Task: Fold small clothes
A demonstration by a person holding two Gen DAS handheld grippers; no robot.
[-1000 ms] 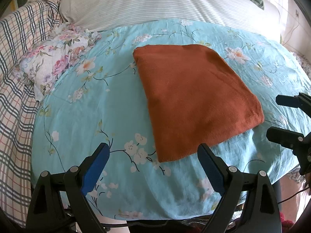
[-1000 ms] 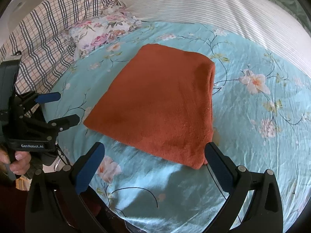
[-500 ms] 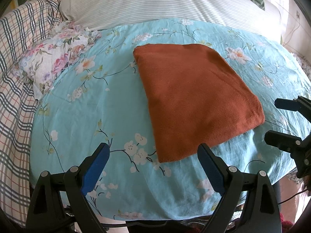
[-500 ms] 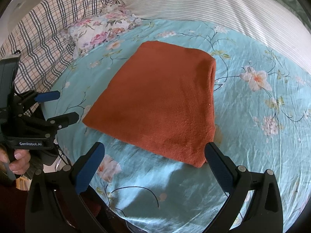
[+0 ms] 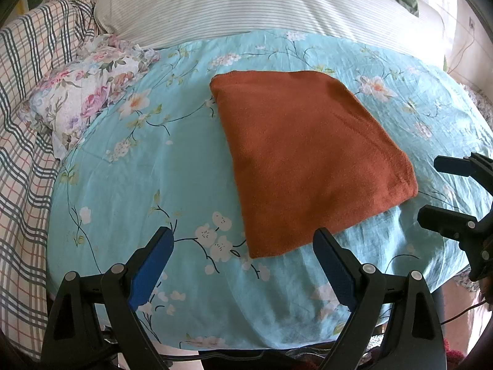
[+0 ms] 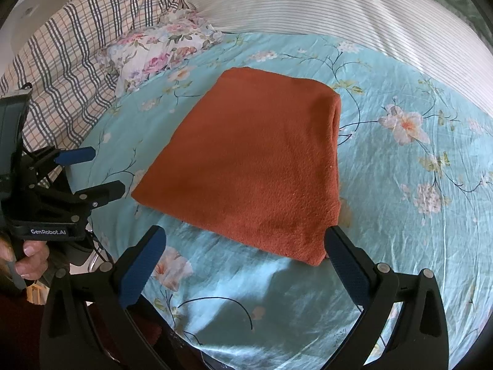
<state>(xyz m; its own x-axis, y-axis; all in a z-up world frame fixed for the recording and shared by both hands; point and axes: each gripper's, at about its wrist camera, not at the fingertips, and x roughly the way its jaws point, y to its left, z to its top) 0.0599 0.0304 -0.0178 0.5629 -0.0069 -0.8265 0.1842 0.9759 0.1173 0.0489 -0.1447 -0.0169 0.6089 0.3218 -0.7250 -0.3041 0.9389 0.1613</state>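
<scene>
A rust-orange cloth [image 5: 308, 157] lies folded flat into a neat rectangle on the light-blue floral bedspread [image 5: 129, 191]; it also shows in the right wrist view [image 6: 255, 166]. My left gripper [image 5: 243, 259] is open and empty, hovering just short of the cloth's near left corner. My right gripper [image 6: 246, 262] is open and empty, hovering above the cloth's near edge. Each gripper shows in the other's view: the right one [image 5: 431, 188] beside the cloth's right corner, the left one [image 6: 107, 172] beside its left corner.
A pink floral folded piece [image 5: 89, 92] lies at the far left of the bedspread. A plaid blanket [image 5: 27, 108] runs along the left. A white striped pillow [image 5: 262, 3] lies behind. The bed's front edge is right below the grippers.
Both grippers have drifted slightly back and up from the cloth. The cloth has not moved and both stay open.
</scene>
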